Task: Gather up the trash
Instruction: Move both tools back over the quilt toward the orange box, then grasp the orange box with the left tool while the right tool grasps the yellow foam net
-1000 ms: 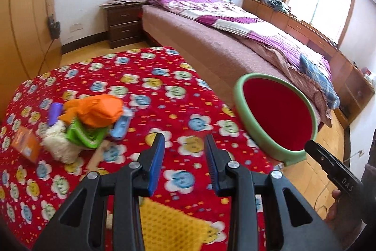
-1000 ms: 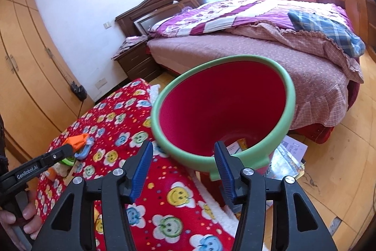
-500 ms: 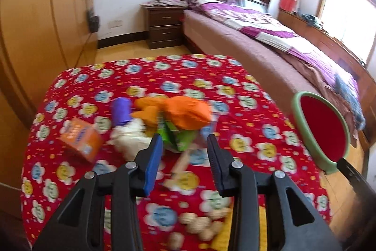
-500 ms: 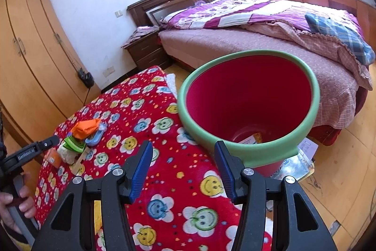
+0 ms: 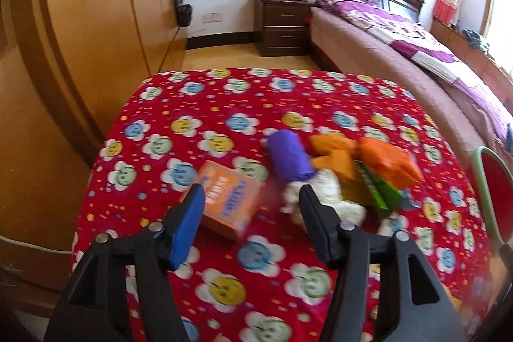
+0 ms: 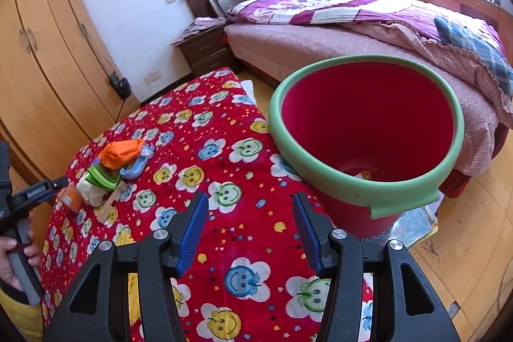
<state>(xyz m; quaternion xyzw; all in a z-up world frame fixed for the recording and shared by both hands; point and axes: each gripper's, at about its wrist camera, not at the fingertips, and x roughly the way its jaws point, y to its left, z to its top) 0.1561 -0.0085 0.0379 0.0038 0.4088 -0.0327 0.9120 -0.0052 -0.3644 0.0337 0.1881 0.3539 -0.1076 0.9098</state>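
Note:
A heap of trash lies on the red flowered cloth [image 5: 224, 104]: an orange box [image 5: 229, 197], a purple roll [image 5: 288, 157], an orange wrapper [image 5: 388, 164], a green packet [image 5: 383, 191] and a white wad [image 5: 323, 191]. My left gripper [image 5: 251, 201] hovers just short of the orange box, its jaws opening, with nothing pressed between them. My right gripper [image 6: 250, 210] stands open and empty above the cloth, left of the red bin with a green rim [image 6: 368, 130]. The heap's orange wrapper [image 6: 123, 151] and the left gripper [image 6: 35, 191] show at the left of the right wrist view.
A bed [image 6: 368, 31] stands beyond the bin, a nightstand [image 5: 282, 24] at its head. Wooden wardrobes [image 6: 45, 53] run along the left. A little litter lies at the bin's bottom. Papers [image 6: 413, 223] lie on the floor beside the bin. A hand [image 6: 14, 258] holds the left gripper's handle.
My left gripper swung left from the bin toward the trash heap and its jaws widened. The right gripper drew back a little from the bin, still open.

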